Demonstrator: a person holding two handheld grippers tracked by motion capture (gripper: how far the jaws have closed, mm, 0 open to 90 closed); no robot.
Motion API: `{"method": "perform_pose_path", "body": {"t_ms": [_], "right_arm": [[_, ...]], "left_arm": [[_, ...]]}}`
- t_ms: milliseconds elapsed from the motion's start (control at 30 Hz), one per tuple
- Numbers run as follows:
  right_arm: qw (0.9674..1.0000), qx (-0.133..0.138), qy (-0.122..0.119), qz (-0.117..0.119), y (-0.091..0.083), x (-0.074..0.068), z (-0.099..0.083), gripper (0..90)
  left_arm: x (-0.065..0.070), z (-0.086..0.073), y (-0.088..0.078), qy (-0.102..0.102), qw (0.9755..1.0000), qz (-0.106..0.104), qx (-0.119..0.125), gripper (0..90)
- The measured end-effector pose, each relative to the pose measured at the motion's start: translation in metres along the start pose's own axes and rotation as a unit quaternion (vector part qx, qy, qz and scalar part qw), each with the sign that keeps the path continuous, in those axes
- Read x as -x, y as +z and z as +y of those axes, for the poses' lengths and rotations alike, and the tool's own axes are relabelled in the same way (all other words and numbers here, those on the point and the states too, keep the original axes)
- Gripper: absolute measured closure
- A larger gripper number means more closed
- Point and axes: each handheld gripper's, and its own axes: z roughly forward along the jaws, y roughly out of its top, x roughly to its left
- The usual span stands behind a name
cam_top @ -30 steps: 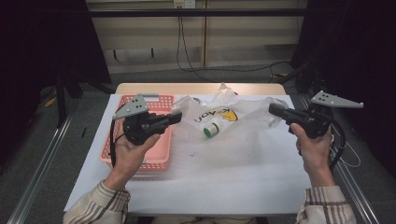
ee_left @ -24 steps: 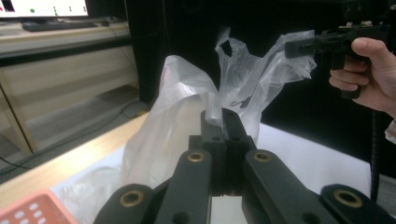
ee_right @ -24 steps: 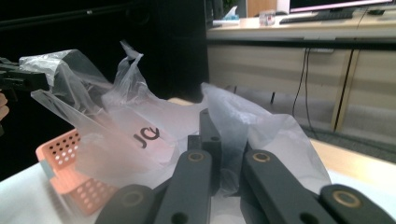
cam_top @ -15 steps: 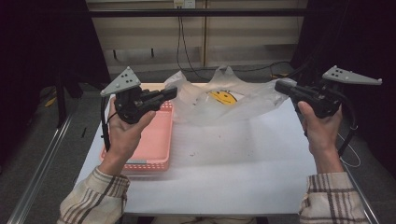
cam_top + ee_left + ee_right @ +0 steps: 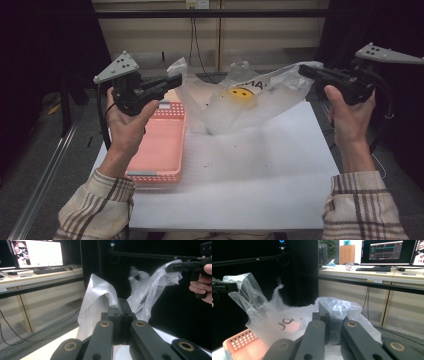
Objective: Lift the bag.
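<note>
A clear plastic bag (image 5: 235, 107) hangs stretched between my two grippers above the white table (image 5: 250, 195). A yellow smiley print (image 5: 241, 93) shows on it. My left gripper (image 5: 177, 80) is shut on the bag's left edge; in the left gripper view the film (image 5: 97, 297) rises out of the closed jaws (image 5: 120, 311). My right gripper (image 5: 303, 70) is shut on the right edge, and crumpled film (image 5: 337, 308) bunches at its closed jaws (image 5: 325, 315). Each gripper view shows the other gripper (image 5: 176, 266) (image 5: 223, 286) pinching the far side. What the bag holds is blurred.
A pink perforated basket (image 5: 160, 145) lies on the table's left part, below my left hand, also in the right gripper view (image 5: 239, 342). Desks with monitors (image 5: 387, 251) stand beyond the table. Dark curtains flank both sides.
Both hands have risen, and the bag has come up off the table with them. It now hangs stretched in the air between the grippers.
</note>
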Motion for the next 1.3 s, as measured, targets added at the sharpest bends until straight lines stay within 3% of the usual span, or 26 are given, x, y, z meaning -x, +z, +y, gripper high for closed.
{"method": "perform_pose_path", "body": {"t_ms": [367,533,633,733,833,900,1067,1300], "right_arm": [[0.9999,0.008,-0.011,0.003,0.008,-0.006,0.025,90.0],[0.9999,0.005,-0.009,-0.002,0.012,-0.002,0.023,90.0],[0.9998,-0.009,-0.003,-0.015,0.016,0.004,0.013,90.0],[0.9995,-0.024,0.010,-0.020,0.023,0.014,-0.004,90.0],[0.9983,-0.045,0.018,-0.031,0.031,0.023,-0.023,90.0],[0.9972,-0.060,0.024,-0.039,0.036,0.028,-0.034,90.0],[0.9942,-0.087,0.030,-0.055,0.049,0.040,-0.047,90.0],[0.9912,-0.109,0.043,-0.061,0.064,0.052,-0.075,90.0]], "left_arm": [[-0.006,0.021,-0.010,-0.001,0.9996,0.019,0.023,90.0],[-0.014,0.017,-0.006,-0.008,0.9995,0.030,0.011,90.0],[-0.017,0.009,-0.001,-0.011,0.9994,0.032,0.005,90.0],[-0.019,-0.004,0.007,-0.007,0.9992,0.036,-0.015,90.0],[-0.026,-0.018,0.016,-0.016,0.9984,0.046,-0.031,90.0],[-0.033,-0.027,0.022,-0.016,0.9972,0.057,-0.046,90.0],[-0.055,-0.046,0.036,-0.046,0.9939,0.070,-0.072,90.0],[-0.063,-0.074,0.050,-0.060,0.9905,0.072,-0.101,90.0]]}}
